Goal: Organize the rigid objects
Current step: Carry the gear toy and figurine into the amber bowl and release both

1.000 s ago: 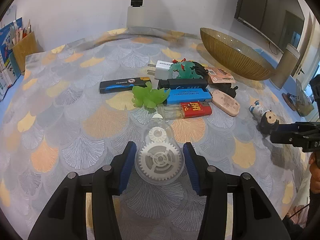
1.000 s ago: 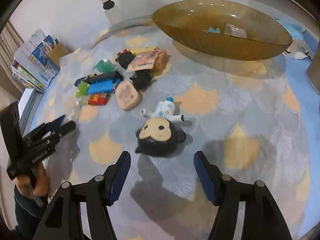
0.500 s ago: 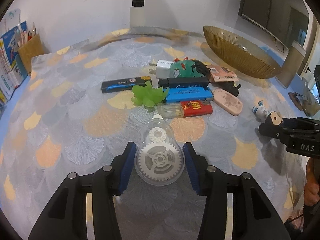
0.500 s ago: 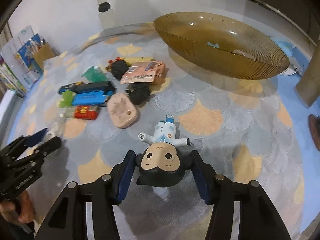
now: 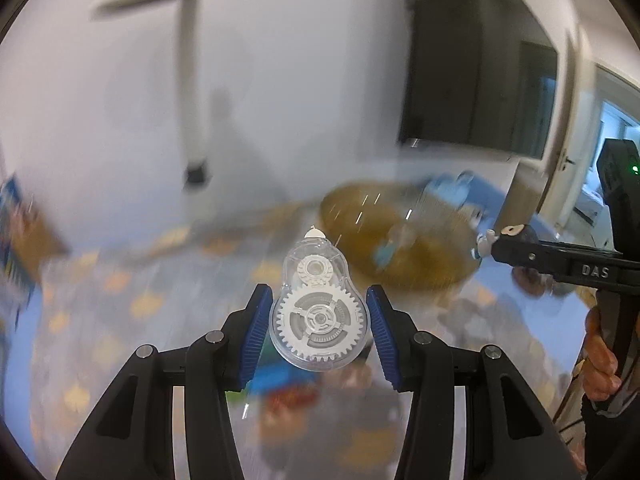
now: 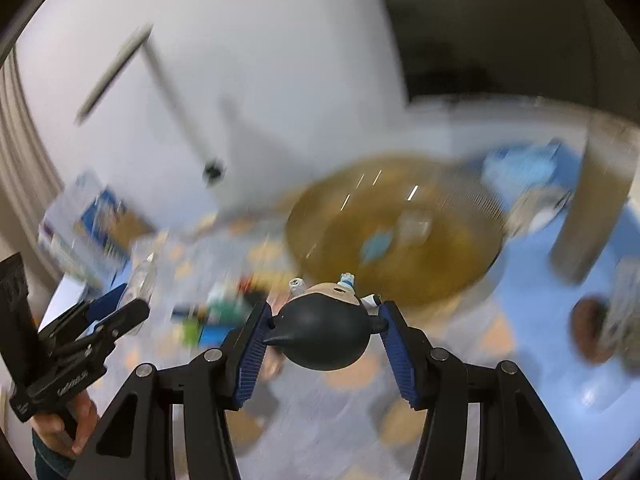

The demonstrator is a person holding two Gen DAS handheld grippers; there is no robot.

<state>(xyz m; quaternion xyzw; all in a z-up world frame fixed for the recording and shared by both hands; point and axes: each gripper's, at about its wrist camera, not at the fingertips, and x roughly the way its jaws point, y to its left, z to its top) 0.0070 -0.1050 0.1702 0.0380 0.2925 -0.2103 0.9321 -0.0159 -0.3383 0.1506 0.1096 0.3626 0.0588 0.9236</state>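
My left gripper [image 5: 319, 312] is shut on a clear correction tape dispenser [image 5: 318, 312] with white gears and holds it in the air above the table. My right gripper [image 6: 324, 320] is shut on a black-haired toy figurine [image 6: 322, 338], also lifted. The amber glass bowl [image 5: 400, 240] lies ahead and to the right, blurred; in the right wrist view the bowl [image 6: 400, 232] is straight ahead with a blue item inside. The right gripper with the figurine shows at the right of the left wrist view [image 5: 504, 240].
The remaining small objects [image 6: 216, 312] lie blurred on the patterned tablecloth [image 5: 120, 312] below. A white lamp post [image 5: 194, 80] stands at the back. Books [image 6: 88, 228] stand at the left. A grey cylinder [image 6: 592, 208] stands right of the bowl.
Both grippers have lifted their objects off the table and swung up toward the bowl. The right gripper has shut on the figurine. Both views are motion-blurred.
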